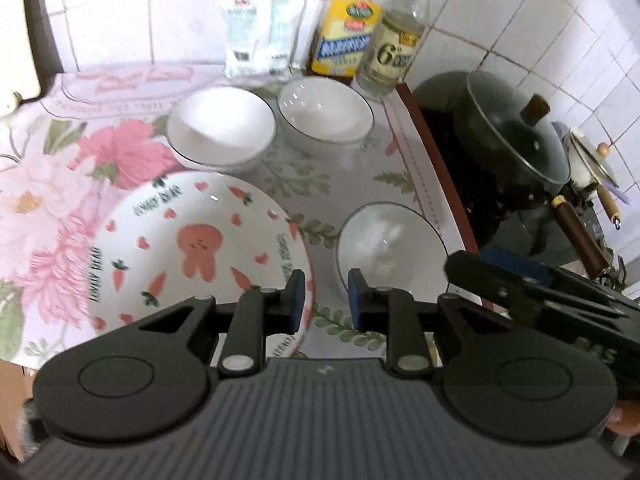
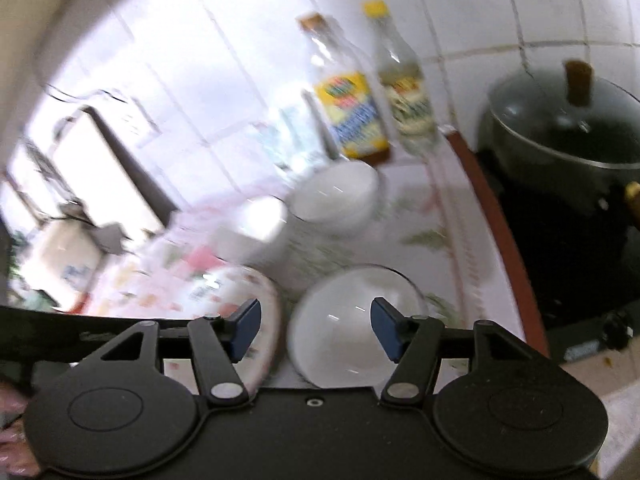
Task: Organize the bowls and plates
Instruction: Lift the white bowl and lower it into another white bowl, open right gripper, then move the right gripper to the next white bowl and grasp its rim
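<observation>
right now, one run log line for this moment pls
left gripper: open, empty | right gripper: open, empty | rabbit plate, three bowls on cloth: unstacked

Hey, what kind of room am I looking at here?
Most likely a home kitchen: a white tiled wall, a lidded pot on a dark stove, and sauce bottles behind bowls on a floral cloth.

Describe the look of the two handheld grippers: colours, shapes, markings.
Both the left gripper and right gripper are matte black, with two round hinge housings, silver pivot pins and blue pads on the fingertips. The left body is ribbed grey; the right's side carries pale lettering.
</observation>
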The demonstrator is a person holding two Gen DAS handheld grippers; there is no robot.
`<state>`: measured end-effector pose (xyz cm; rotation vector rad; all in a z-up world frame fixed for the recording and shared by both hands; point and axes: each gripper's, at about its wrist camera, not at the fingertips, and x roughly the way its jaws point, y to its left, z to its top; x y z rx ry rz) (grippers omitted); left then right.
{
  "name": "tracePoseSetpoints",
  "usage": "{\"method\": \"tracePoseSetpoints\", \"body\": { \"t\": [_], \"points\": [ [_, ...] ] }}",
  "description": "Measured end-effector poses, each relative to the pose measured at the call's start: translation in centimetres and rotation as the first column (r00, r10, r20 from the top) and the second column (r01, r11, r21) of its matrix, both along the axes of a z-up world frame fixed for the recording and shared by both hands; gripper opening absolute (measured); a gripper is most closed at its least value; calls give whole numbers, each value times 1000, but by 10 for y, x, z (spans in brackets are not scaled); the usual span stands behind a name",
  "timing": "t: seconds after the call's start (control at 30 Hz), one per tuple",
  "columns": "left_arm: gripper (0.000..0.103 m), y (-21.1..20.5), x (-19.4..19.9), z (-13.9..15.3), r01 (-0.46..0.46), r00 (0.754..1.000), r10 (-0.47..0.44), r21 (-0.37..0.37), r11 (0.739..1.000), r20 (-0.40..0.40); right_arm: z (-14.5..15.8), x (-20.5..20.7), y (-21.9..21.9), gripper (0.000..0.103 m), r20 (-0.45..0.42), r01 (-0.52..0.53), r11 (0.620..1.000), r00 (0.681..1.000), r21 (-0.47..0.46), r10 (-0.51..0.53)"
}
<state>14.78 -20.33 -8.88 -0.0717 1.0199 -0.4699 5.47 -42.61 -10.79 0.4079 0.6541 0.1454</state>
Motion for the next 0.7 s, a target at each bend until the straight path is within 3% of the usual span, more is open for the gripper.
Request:
{"method": "tracePoseSetpoints", "body": {
  "t": [0.37, 0.43, 0.7],
  "points": [
    [35, 48, 19, 21, -26, 987, 31, -38, 999, 159, 17, 14, 39, 66, 141, -46, 999, 989, -7, 47],
    [40, 54, 28, 21, -36, 984, 44, -49, 998, 172, 15, 28, 43, 66, 130, -53, 999, 990, -10, 54],
    [40, 59, 78, -3, -104, 972, 107, -22, 994, 210, -13, 100, 56, 66, -34, -94, 994, 995, 64, 96]
  ]
}}
